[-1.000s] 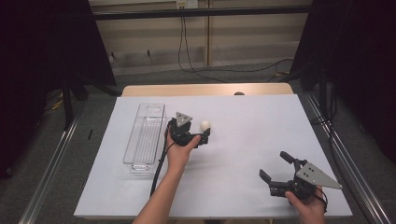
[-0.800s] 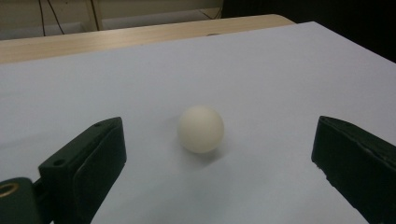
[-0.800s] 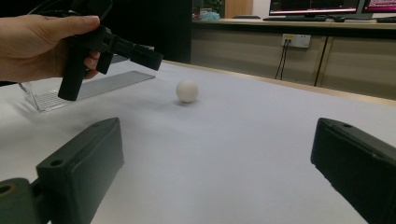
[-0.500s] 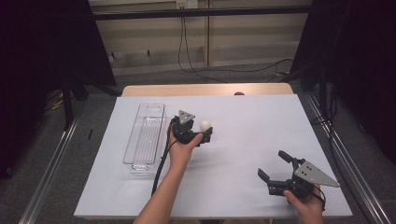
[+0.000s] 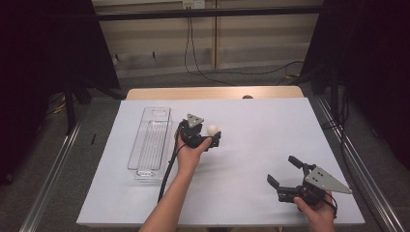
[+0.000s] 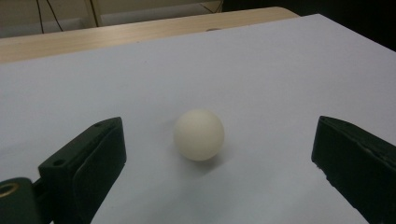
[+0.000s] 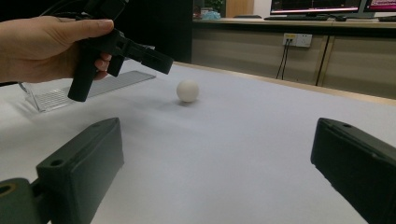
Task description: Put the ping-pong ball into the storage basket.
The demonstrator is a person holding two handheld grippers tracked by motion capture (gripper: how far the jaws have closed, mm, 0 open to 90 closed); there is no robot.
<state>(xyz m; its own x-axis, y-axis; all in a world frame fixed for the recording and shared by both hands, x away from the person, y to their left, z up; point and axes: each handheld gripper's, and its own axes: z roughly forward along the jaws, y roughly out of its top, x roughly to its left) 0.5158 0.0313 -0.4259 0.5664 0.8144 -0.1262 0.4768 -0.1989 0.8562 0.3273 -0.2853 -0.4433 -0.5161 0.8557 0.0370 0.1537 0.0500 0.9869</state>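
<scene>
A cream-white ball [image 5: 212,129] rests on the white table cover near the middle. My left gripper [image 5: 209,135] hovers just behind it, held in a hand, with its jaws spread wide. In the left gripper view the ball [image 6: 199,134] lies between and slightly beyond the two black jaws of the left gripper [image 6: 219,126], touching neither. My right gripper [image 5: 283,170] is open near the front right corner and holds nothing. In the right gripper view the right gripper [image 7: 218,123] faces the distant ball [image 7: 187,90] and the left gripper [image 7: 116,46].
A clear plastic tray [image 5: 150,142] lies lengthwise to the left of the left hand, also seen as the tray [image 7: 60,95] in the right gripper view. A wooden table edge [image 5: 217,93] runs along the far side. Metal rails flank the table.
The left gripper has edged slightly forward toward the ball. The right gripper has shifted a little to the left. The ball has not moved.
</scene>
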